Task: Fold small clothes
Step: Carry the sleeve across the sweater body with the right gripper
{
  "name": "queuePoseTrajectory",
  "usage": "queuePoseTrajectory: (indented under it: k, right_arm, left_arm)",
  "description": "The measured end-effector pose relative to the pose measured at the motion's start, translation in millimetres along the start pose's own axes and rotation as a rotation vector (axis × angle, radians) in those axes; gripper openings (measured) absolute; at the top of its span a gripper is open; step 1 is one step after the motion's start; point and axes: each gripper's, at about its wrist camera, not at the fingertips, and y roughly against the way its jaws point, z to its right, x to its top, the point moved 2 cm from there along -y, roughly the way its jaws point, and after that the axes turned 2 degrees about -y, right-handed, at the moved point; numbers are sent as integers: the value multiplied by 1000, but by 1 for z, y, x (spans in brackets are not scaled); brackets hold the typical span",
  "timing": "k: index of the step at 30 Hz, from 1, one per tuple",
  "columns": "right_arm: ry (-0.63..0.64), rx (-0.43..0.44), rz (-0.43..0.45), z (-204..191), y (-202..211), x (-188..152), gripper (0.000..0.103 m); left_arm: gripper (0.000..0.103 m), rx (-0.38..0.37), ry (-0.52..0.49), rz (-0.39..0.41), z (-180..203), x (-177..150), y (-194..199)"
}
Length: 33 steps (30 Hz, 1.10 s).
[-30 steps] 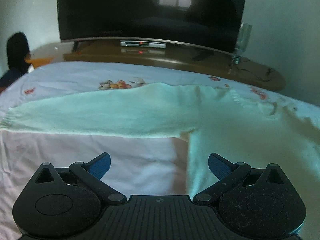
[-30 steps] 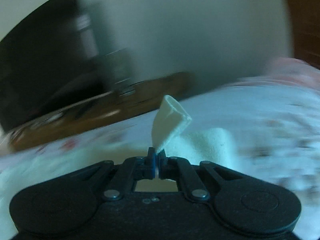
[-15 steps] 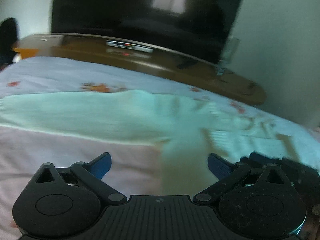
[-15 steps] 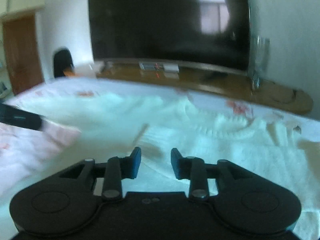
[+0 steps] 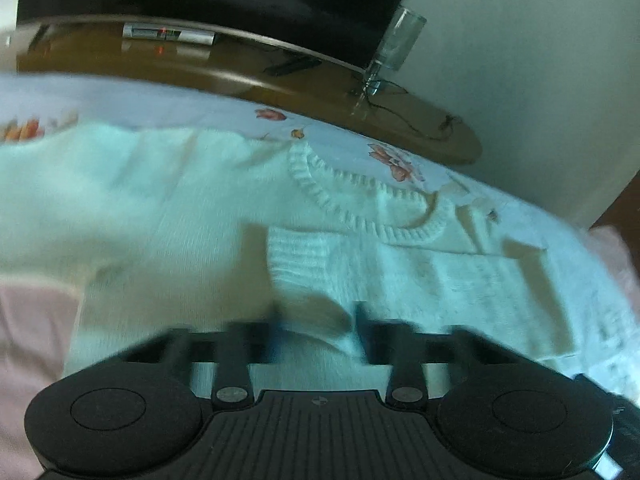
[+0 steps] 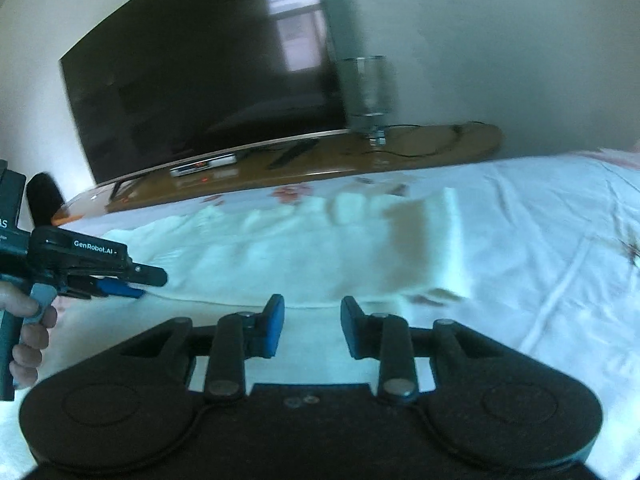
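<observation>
A pale mint knit sweater [image 5: 180, 216] lies spread on the bed. Its right sleeve is folded across the chest, with the ribbed cuff [image 5: 304, 256] below the ribbed neckline [image 5: 360, 208]. My left gripper [image 5: 318, 332] is open and blurred, low over the sweater's body with its fingers either side of a fold near the cuff. In the right wrist view the sweater [image 6: 304, 248] runs across the bed. My right gripper [image 6: 312, 326] is open and empty at its near edge. The left gripper [image 6: 120, 284] shows there at the left, held by a hand.
The bed has a white floral sheet [image 6: 540, 240] and a pink part [image 5: 28, 320] at the left. Beyond the bed stand a wooden TV bench [image 6: 320, 160], a large dark TV [image 6: 208, 80] and a clear glass vase [image 5: 394, 46].
My right gripper let go of the cuff, opened and swung to the sweater's right side. My left gripper moved right over the body and its jaws narrowed around a fold.
</observation>
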Motion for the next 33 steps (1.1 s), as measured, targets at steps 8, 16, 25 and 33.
queuePoseTrajectory:
  k: [8,16,25,33]
  right_arm:
    - [-183,-54,-35,47,-9,-6,39]
    - [-248,-61,-61,58,-27,-4,39]
    - [-150,-78,-86,52,-42,4,15]
    - [-158,-71,-82,55,-41,2,10]
  left_arm:
    - [4,-10,15,108,-22,18,31]
    - [4,76,51,104,-80,22,41]
    - [4,97,45,76,-90,13,22]
    - [4,97,32,73,-91,14,20]
